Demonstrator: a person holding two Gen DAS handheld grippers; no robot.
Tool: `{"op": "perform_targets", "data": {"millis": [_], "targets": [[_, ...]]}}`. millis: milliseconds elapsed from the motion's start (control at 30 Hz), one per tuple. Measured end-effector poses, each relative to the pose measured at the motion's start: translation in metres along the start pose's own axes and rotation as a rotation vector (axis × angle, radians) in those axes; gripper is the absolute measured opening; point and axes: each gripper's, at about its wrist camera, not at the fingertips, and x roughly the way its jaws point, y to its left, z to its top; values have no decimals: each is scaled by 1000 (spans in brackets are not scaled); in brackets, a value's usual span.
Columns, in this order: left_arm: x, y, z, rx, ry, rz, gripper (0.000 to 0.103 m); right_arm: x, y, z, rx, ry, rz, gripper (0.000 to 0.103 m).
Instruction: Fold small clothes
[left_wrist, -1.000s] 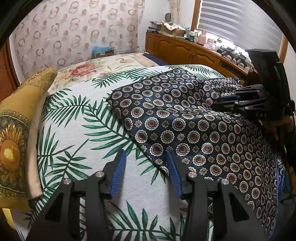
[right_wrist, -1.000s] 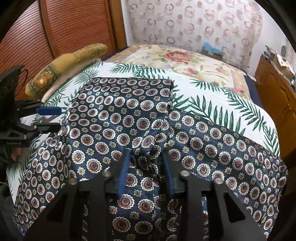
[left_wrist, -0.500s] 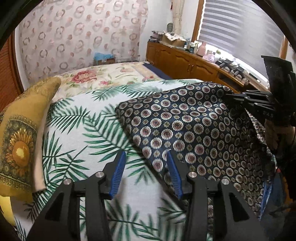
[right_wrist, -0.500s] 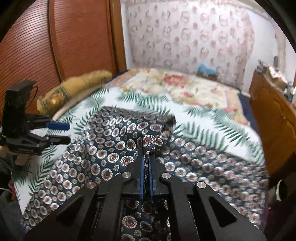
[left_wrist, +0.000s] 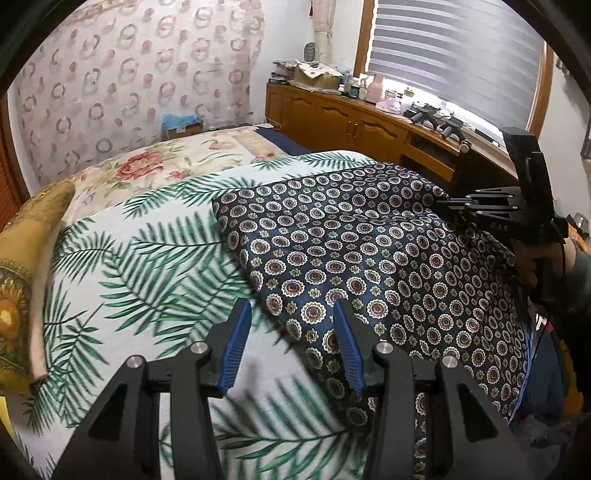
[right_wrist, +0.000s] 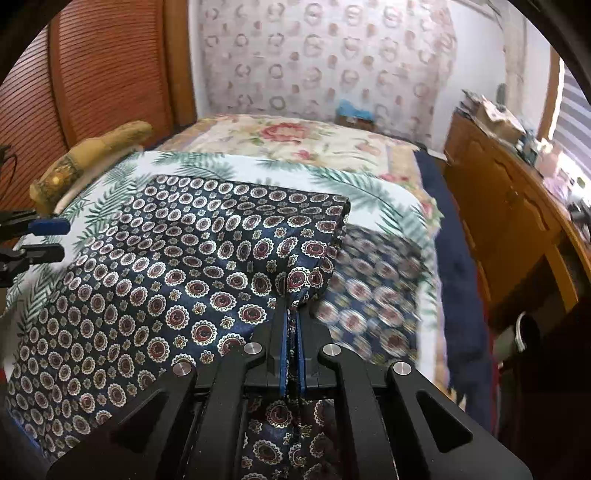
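From the left wrist view, the left tongs (left_wrist: 291, 332) are about half open and hold nothing. The left blue tip hangs over the leaf-print blanket (left_wrist: 147, 266), and the right blue tip hangs over the edge of the dark blue cloth (left_wrist: 369, 258) with round flower shapes on it. The cloth lies on the bed, on top of the leaf blanket. It is lifted up at its far right side, where the right tongs (left_wrist: 441, 206) have it. A hand (left_wrist: 532, 266) holds those tongs. A yellow pillow (left_wrist: 22, 288) lies at the left edge of the bed. A wooden counter (left_wrist: 351, 122) with many small things on it stands under the window. From the right wrist view, the right tongs (right_wrist: 291, 317) are shut tight on a bunch of the dark blue cloth (right_wrist: 166, 280). The cloth is pulled up into a point at the blue tips, and one side is folded over the part underneath. The left tongs (right_wrist: 48, 240) show at the left edge, open, beside the cloth and over the leaf blanket.
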Motion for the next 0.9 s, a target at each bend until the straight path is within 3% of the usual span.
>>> {"op": "perform_targets", "data": {"millis": [400, 767, 867, 900], "targets": [[10, -26, 2, 34, 8, 9, 45, -26, -38, -20, 51, -21, -82, 1], [9, -24, 0, 25, 8, 25, 45, -38, -43, -27, 77, -48, -79, 2], [11, -21, 0, 16, 11, 25, 45, -40, -45, -26, 78, -57, -83, 13], [12, -20, 0, 12, 12, 25, 45, -39, -46, -26, 79, -58, -97, 22]]}}
